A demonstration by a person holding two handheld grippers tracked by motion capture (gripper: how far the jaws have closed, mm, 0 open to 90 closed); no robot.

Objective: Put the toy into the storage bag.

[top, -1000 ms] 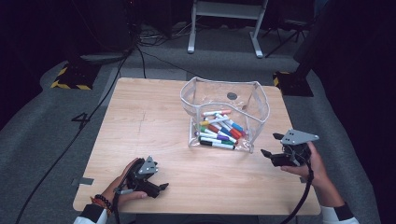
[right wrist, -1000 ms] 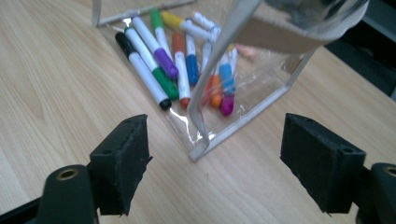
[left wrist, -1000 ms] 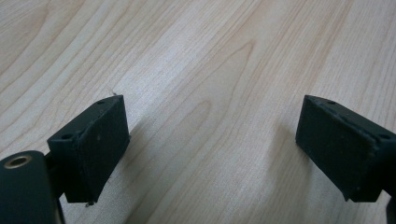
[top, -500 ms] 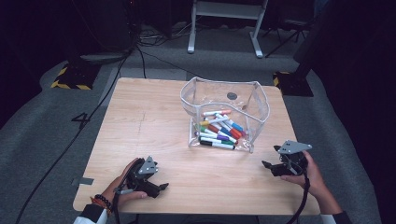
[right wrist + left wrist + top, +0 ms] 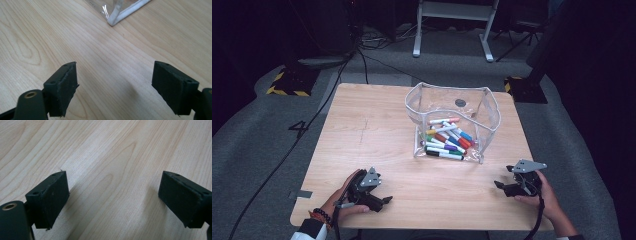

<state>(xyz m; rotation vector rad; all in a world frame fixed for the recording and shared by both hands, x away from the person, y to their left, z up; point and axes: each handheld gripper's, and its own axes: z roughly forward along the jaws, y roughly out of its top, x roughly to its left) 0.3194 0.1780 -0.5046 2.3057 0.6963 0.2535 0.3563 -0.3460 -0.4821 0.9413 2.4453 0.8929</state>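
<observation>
A clear plastic pouch (image 5: pixel 486 107) with white edging stands open on the wooden table (image 5: pixel 372 130), holding several coloured markers (image 5: pixel 447 141). My left gripper (image 5: pixel 384 200) rests near the table's front left edge, open, nothing between its jaws; its own view shows bare wood between the fingers (image 5: pixel 50 197). My right gripper (image 5: pixel 498 185) sits low at the front right, open and empty, a short way in front of the pouch's near right corner (image 5: pixel 115 20).
A dark round spot (image 5: pixel 460 102) shows through the pouch's far side. Cables (image 5: pixel 312 125) run over the grey floor at the left, and a white stand (image 5: pixel 452 25) is beyond the table. Bare wood lies between the two grippers.
My right gripper has come down and toward the table's front edge, ending lower and nearer the person. The left gripper and the pouch have stayed put.
</observation>
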